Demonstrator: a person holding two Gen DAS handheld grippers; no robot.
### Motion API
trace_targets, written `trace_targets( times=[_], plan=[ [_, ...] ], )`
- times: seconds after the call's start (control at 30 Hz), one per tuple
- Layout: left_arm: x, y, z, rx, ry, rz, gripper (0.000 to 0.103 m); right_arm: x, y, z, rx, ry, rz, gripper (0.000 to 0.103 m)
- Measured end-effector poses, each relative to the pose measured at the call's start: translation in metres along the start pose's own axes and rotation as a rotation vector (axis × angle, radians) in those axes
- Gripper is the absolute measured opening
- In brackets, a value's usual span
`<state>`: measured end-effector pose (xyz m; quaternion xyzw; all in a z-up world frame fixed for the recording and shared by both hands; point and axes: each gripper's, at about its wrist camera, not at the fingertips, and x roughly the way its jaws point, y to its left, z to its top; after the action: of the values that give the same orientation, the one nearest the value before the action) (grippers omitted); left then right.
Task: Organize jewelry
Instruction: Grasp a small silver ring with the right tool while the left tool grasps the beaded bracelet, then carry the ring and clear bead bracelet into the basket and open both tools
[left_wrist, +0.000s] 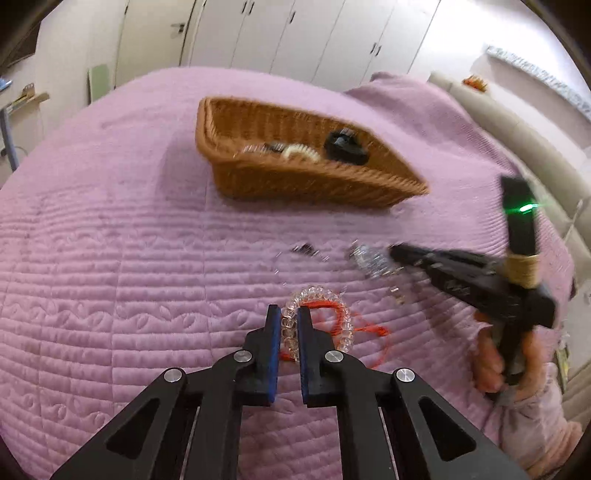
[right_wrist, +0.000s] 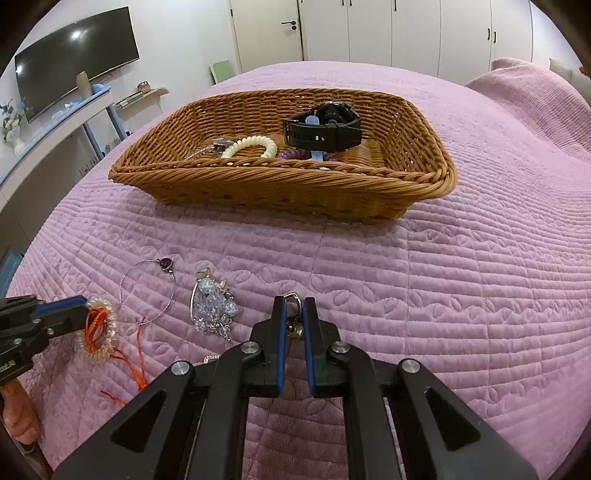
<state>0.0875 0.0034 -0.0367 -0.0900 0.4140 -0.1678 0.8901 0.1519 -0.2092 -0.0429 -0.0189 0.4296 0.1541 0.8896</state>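
A brown wicker basket (right_wrist: 258, 184) (left_wrist: 295, 181) sits on the purple quilt and holds a black watch (right_wrist: 325, 129), a cream bead bracelet (right_wrist: 251, 144) and a purple bracelet (right_wrist: 295, 154). My left gripper (left_wrist: 289, 314) is shut on a clear bead bracelet with orange cord (left_wrist: 321, 317) that lies on the quilt; it also shows in the right wrist view (right_wrist: 96, 328). My right gripper (right_wrist: 294, 306) is shut on a small silver clasp piece (right_wrist: 293, 314). A thin hoop bangle with a dark stone (right_wrist: 147, 291) and a crystal cluster (right_wrist: 212, 302) lie to its left.
The purple quilt (right_wrist: 461, 295) covers the whole bed. A pillow hump (right_wrist: 524, 88) rises at the far right. White wardrobes (right_wrist: 388, 29), a wall television (right_wrist: 74, 55) and a shelf (right_wrist: 55, 118) stand beyond the bed. A beige headboard (left_wrist: 517, 140) lies to the right.
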Motion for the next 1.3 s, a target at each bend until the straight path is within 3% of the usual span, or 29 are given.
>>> trace_targets(
  times=[0.13, 0.57, 0.87, 0.97, 1.1, 1.3],
  plan=[
    [-0.035, 0.003, 0.005, -0.027, -0.098, -0.104, 0.009, -0.003, -0.001, 0.0, 0.01, -0.01, 0.01, 0.01],
    [-0.052, 0.001, 0.036, 0.0, -0.164, -0.134, 0.009, -0.054, 0.003, -0.001, -0.025, -0.149, 0.073, 0.01],
    [-0.051, -0.013, 0.088, 0.051, -0.211, -0.159, 0.009, -0.105, -0.021, 0.025, 0.089, -0.229, 0.239, 0.01],
    [-0.047, -0.018, 0.108, 0.06, -0.224, -0.16, 0.009, -0.113, -0.036, 0.042, 0.144, -0.242, 0.294, 0.01],
    [-0.034, -0.022, 0.136, 0.062, -0.236, -0.133, 0.009, -0.113, -0.046, 0.069, 0.154, -0.268, 0.245, 0.01],
    [0.023, -0.012, 0.176, 0.018, -0.22, -0.017, 0.009, -0.074, -0.057, 0.114, 0.178, -0.25, 0.168, 0.01]
  ],
)
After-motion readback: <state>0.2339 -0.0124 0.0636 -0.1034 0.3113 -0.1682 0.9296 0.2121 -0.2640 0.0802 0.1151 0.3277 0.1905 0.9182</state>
